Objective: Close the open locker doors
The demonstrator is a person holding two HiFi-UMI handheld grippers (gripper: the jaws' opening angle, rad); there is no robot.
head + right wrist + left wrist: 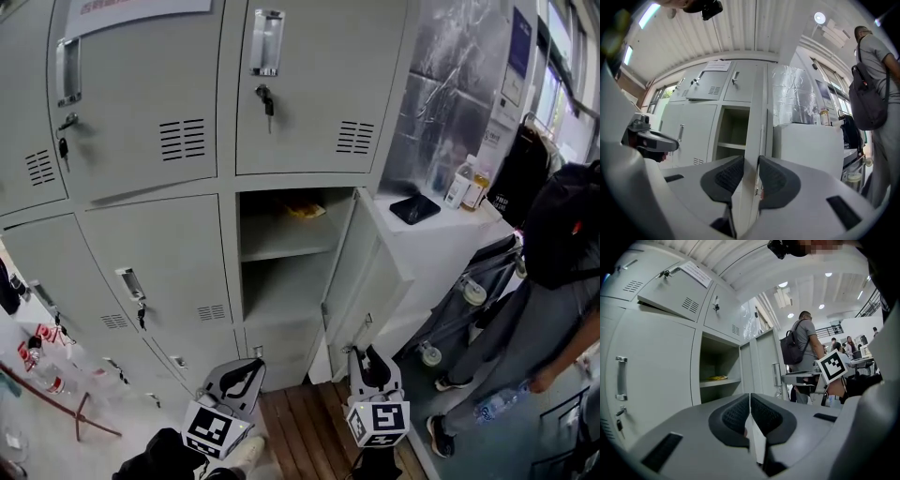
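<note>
**Locker door (364,262) open, its edge in the right hand-held gripper (367,356)**

Head view: The left hand-held gripper (251,367) is at the bottom of the picture, before the closed lower lockers (159,281) and apart from the open door. To its right, the open compartment (286,253) holds a shelf with a yellow item (305,211) on it. The locker door stands swung out on the right side of the compartment. Its lower edge is at the right hand-held gripper. Further right, a white counter (469,222) carries a flat black item (414,208) toward its left end. Two bottles (459,183) stand at its back edge. A person with a black backpack (562,225) stands at the far right. Only this view shows the floor, wood planks (300,422) under both grippers.

Left gripper view: The left hand-held gripper (750,401) has its jaws pressed together, with nothing between them. Only this view shows round ceiling lights (783,284) and further people (848,345) deep in the room.

Right gripper view: The right hand-held gripper (751,161) pinches the locker door (757,117) by its edge, one pad on each face. A paper notice (718,65) is fixed to an upper locker. A silvery sheet (792,93) covers the wall above the counter (811,145).
</note>
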